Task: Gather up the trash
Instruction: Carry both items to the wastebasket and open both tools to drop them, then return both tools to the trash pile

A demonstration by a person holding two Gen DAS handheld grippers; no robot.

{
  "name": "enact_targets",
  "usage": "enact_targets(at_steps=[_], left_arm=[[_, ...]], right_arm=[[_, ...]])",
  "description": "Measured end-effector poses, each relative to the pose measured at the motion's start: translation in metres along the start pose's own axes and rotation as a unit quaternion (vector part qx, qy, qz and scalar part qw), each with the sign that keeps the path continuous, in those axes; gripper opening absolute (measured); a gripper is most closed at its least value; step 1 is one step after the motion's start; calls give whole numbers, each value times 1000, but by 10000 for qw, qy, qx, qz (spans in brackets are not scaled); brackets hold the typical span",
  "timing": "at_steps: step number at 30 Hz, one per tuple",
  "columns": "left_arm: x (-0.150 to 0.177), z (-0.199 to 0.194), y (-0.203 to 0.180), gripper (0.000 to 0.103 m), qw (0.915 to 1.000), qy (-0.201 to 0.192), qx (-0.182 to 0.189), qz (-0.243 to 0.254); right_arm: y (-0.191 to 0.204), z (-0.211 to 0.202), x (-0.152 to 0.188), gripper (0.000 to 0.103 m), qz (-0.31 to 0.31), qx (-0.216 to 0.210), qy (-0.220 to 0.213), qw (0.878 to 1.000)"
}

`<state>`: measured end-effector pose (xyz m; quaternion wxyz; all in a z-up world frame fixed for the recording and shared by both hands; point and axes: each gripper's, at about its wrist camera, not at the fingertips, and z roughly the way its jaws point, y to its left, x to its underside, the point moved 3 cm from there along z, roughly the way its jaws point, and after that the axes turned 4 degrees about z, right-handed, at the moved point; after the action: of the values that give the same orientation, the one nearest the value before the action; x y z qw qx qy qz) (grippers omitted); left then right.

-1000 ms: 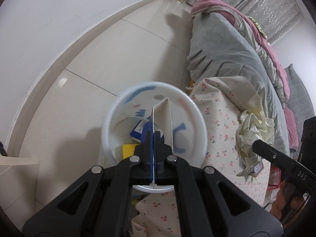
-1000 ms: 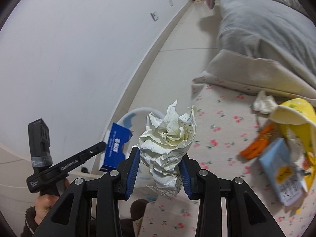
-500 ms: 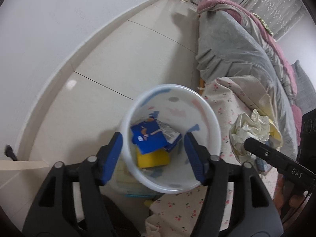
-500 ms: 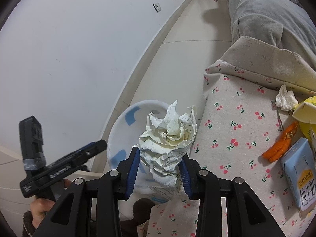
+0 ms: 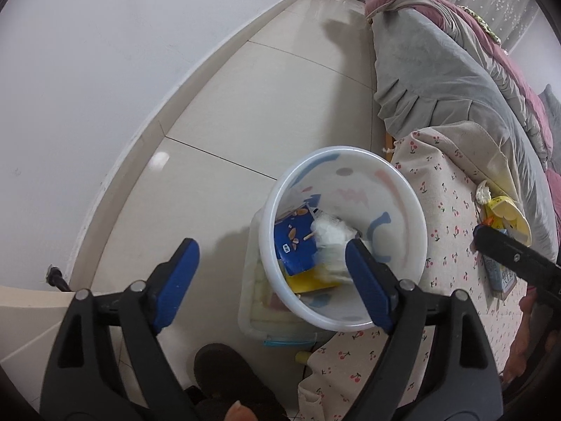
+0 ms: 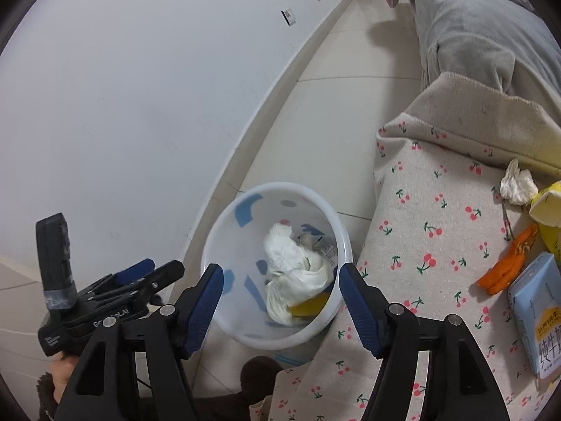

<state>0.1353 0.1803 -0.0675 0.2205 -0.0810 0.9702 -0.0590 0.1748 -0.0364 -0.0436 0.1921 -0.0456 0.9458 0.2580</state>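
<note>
A white plastic bin (image 5: pixel 403 189) (image 6: pixel 224 221) stands on the floor beside the cherry-print cloth. Inside lie a crumpled paper ball (image 6: pixel 294 266) (image 5: pixel 331 233), a blue packet (image 5: pixel 298 245) and a yellow wrapper (image 5: pixel 312 280). My left gripper (image 5: pixel 273 273) hangs above the bin's near rim, its jaws opening, nothing between them. Over the bin, my right gripper (image 6: pixel 280 294) has its jaws opening too, with the paper ball below them in the bin, free of the pads. On the cloth lie a white tissue (image 6: pixel 517 184), orange peel (image 6: pixel 508 266), a milk carton (image 6: pixel 536 308) and a yellow carton (image 6: pixel 548 207).
A white wall and tiled floor (image 5: pixel 245 98) run along the left. A bed with grey and pink covers (image 5: pixel 455 70) lies behind the cloth (image 6: pixel 420 210). A clear storage box (image 5: pixel 259 301) sits under the bin. A dark slipper (image 5: pixel 224 375) is at the bottom.
The left gripper let go of the blue packet into the bin and opened wide. The right gripper's jaws spread and the crumpled paper ball fell from them into the bin.
</note>
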Motion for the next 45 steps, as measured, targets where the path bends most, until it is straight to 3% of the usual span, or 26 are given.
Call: enact_targets(at_steps=[17, 35, 45], left_arm=[[3, -4, -23, 87, 9998, 17, 123, 170], [6, 3, -91, 89, 9965, 219, 348, 732], [6, 10, -108, 89, 9957, 353, 491, 695]], right_arm=[[-24, -49, 4, 71, -10, 362, -218, 9991], [-120, -131, 12, 72, 433, 1016, -610, 9920], [-153, -133, 24, 73, 183, 1609, -290, 9864]])
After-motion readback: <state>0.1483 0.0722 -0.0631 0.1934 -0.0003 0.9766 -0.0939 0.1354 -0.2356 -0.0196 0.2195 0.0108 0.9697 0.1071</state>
